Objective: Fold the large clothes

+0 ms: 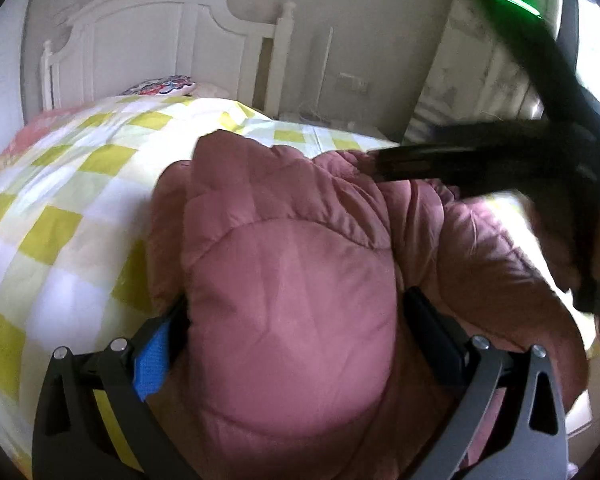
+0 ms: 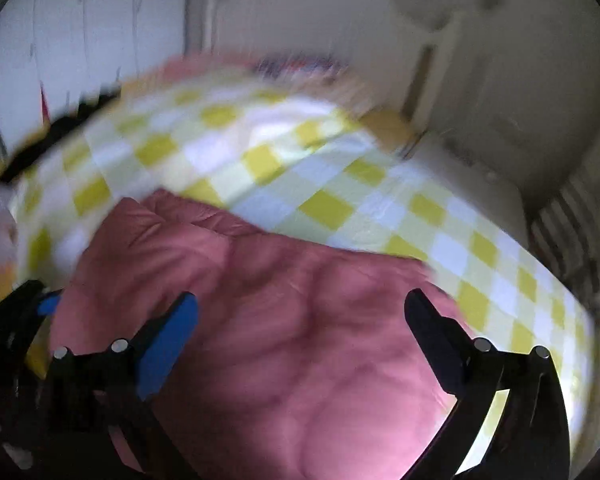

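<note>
While your left tool [image 1: 296, 320] clamps the puffy pink quilted jacket [image 1: 292, 264] to anchor its fold, your right tool [image 2: 300, 312] gapes wide above it, empty.

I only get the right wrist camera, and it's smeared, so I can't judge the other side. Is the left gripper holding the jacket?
Observer: Yes. The left gripper has a thick fold of the pink jacket bulging between its jaws, which press on it from both sides.
Operator: How does my right gripper look from there?
Observer: The right gripper is a dark blur over the jacket's far right edge, gripping nothing.
Operator: Anything further up the bed?
Observer: A patterned pillow lies by the white headboard.
</note>
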`<state>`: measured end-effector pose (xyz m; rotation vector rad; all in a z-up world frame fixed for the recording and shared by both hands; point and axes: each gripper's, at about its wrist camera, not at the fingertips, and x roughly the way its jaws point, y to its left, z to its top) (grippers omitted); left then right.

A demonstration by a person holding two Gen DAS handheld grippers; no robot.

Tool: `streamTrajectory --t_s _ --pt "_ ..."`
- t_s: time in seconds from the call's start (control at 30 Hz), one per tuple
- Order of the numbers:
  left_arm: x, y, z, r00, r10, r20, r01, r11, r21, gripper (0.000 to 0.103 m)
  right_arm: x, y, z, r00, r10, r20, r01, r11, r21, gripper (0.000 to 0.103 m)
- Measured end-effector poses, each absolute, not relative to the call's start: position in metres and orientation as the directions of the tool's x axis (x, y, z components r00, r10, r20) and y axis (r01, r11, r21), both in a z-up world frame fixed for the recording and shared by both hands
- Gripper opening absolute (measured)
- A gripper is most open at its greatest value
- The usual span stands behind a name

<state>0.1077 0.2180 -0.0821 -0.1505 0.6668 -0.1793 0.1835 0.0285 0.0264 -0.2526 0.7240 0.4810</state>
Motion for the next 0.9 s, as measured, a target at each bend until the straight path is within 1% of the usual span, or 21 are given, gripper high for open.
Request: streamTrajectory --t_s 0.07,0.13,0.17,0.2,0.23,0.3,0.33,0.43,0.47,0.5,0.57,0.6,0.7,0.73,0.8,0.9 --pt "0.102 0.231 -0.082 0.778 -0.248 -0.578 0.111 0.959 -0.263 0.101 0.167 -0.014 0.022 0.656 0.337 -0.675 -0.445 0.895 0.015 0.099" --pt "0.101 0.239 -0.085 0.775 -0.269 -0.571 0.101 0.946 -0.307 0.101 0.153 -0.056 0.010 0.632 0.377 -0.677 -0.387 0.910 0.146 0.099" --pt "0.100 0.243 -0.086 0.771 -0.285 -0.569 0.100 0.938 -0.333 0.101 0.148 -0.076 0.001 0.601 0.422 -0.678 -0.360 0.901 0.242 0.099" --pt "0.099 0.245 -0.087 0.768 -0.295 -0.569 0.098 0.931 -0.350 0.101 0.143 -0.097 -0.016 0.544 0.500 -0.674 -0.328 0.866 0.377 0.099" --pt "0.098 0.246 -0.088 0.764 -0.302 -0.570 0.096 0.927 -0.362 0.101 0.142 -0.106 -0.028 0.499 0.555 -0.666 -0.313 0.832 0.458 0.099" --pt "0.098 0.250 -0.092 0.748 -0.332 -0.575 0.091 0.909 -0.406 0.101 0.137 -0.113 -0.060 0.375 0.679 -0.631 -0.289 0.732 0.617 0.099" --pt "0.099 0.252 -0.095 0.740 -0.346 -0.577 0.089 0.900 -0.426 0.101 0.136 -0.112 -0.068 0.347 0.709 -0.613 -0.286 0.703 0.651 0.099" --pt "0.101 0.256 -0.100 0.722 -0.366 -0.587 0.081 0.887 -0.454 0.101 0.135 -0.093 -0.083 0.255 0.824 -0.505 -0.312 0.565 0.764 0.099" --pt "0.101 0.256 -0.101 0.716 -0.367 -0.594 0.076 0.886 -0.457 0.101 0.135 -0.080 -0.086 0.210 0.846 -0.491 -0.331 0.534 0.778 0.099" --pt "0.102 0.257 -0.102 0.709 -0.372 -0.599 0.073 0.883 -0.463 0.101 0.134 -0.067 -0.087 0.200 0.835 -0.513 -0.346 0.550 0.760 0.099" --pt "0.105 0.259 -0.105 0.705 -0.382 -0.597 0.072 0.876 -0.476 0.101 0.131 -0.054 -0.086 0.230 0.812 -0.537 -0.375 0.583 0.721 0.099" --pt "0.107 0.261 -0.109 0.698 -0.398 -0.596 0.068 0.865 -0.497 0.101 0.129 -0.052 -0.083 0.264 0.806 -0.529 -0.398 0.591 0.702 0.099" --pt "0.117 0.273 -0.126 0.681 -0.482 -0.551 0.057 0.785 -0.616 0.101 0.114 -0.052 -0.068 0.375 0.780 -0.501 -0.472 0.626 0.621 0.075" --pt "0.118 0.270 -0.125 0.691 -0.472 -0.547 0.054 0.788 -0.613 0.101 0.110 -0.054 -0.063 0.403 0.771 -0.492 -0.487 0.636 0.598 0.069" --pt "0.123 0.258 -0.119 0.693 -0.459 -0.556 0.055 0.802 -0.594 0.100 0.103 -0.060 -0.051 0.469 0.747 -0.472 -0.504 0.665 0.551 0.065" --pt "0.141 0.226 -0.101 0.695 -0.456 -0.556 0.109 0.831 -0.546 0.093 0.101 -0.091 -0.030 0.579 0.700 -0.418 -0.486 0.708 0.512 0.065"
